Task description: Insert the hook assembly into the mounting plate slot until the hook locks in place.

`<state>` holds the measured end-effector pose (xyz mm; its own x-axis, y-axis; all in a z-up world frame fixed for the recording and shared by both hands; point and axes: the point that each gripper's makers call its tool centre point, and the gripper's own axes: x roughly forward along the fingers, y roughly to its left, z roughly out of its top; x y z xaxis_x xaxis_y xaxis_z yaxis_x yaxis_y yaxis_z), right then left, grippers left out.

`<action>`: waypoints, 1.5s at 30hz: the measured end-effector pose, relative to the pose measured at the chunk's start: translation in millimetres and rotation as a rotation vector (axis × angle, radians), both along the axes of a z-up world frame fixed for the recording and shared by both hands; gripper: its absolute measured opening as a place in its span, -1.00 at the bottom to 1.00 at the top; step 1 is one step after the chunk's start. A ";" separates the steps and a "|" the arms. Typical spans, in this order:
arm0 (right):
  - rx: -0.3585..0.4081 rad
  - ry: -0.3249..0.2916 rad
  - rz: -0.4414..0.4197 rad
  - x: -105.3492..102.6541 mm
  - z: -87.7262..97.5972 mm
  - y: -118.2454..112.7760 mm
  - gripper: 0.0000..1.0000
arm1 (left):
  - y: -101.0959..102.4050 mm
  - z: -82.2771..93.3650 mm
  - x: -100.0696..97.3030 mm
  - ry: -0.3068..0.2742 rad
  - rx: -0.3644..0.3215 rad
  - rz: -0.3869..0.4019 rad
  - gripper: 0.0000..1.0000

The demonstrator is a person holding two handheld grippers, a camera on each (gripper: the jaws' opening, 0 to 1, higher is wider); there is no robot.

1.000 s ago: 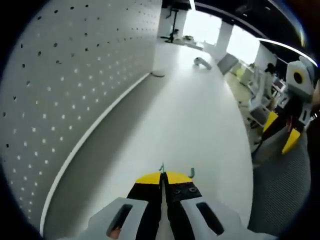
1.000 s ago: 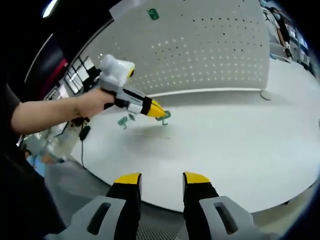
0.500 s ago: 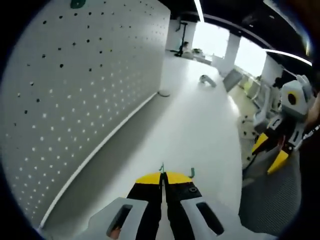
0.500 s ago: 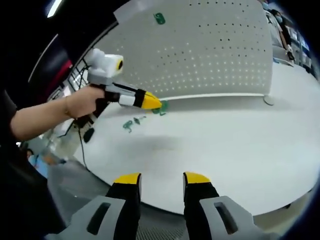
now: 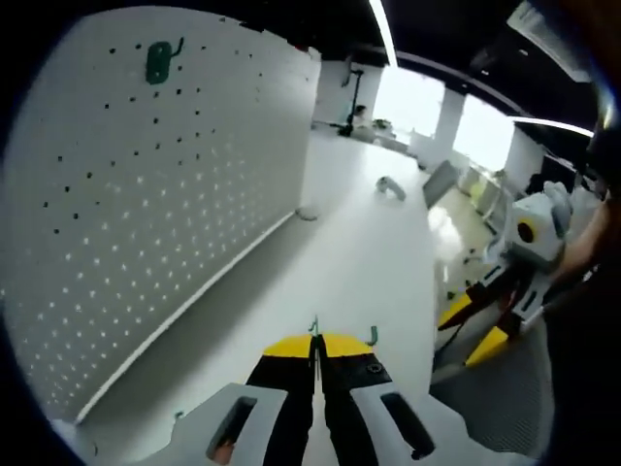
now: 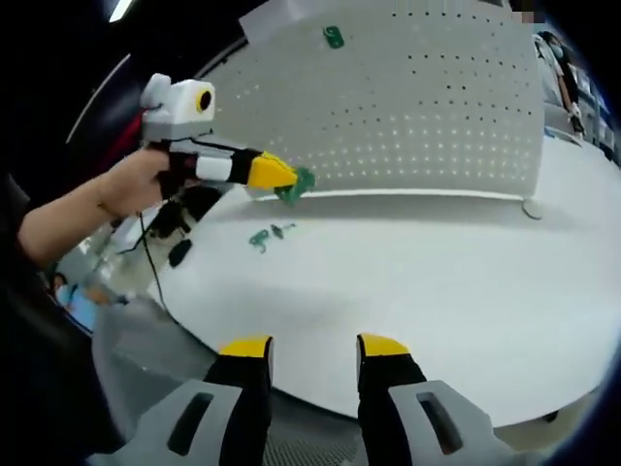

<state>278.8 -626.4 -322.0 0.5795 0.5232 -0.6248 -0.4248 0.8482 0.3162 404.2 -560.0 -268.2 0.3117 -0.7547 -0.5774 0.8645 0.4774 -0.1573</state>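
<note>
Green hook [image 6: 294, 184] is clamped in left claw [image 6: 287, 181], right claw [image 6: 312, 348] held open; prongs should be squared to pegboard [image 5: 146, 214] holes.

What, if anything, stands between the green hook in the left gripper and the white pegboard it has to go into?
Nothing visible does. The left gripper is shut on the green hook and holds it above the table, with open space between it and the pegboard. Another hook already hangs near the board's top, and loose hooks lie on the table below.

green hook [image 6: 294, 185] clamped aloft, white pegboard [image 6: 437, 107] upright
</note>
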 end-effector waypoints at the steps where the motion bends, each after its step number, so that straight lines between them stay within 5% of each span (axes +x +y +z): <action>1: 0.000 -0.006 0.002 -0.4 1.0 0.6 -0.33 | 1.7 5.9 -3.1 -0.003 -0.014 0.011 -0.98; 30: 0.025 -0.063 0.046 -7.0 12.3 17.7 -0.33 | 28.7 21.1 -61.1 0.014 -0.103 0.134 -0.98; 45: 0.136 -0.128 0.094 9.8 53.7 58.3 -0.33 | 39.5 28.1 -66.5 0.019 -0.198 0.249 -0.98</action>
<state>288.6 -568.1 -268.3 0.5947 0.6532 -0.4687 -0.5441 0.7562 0.3635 337.7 -520.5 -240.1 0.4915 -0.7551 -0.4339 0.7212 0.6322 -0.2832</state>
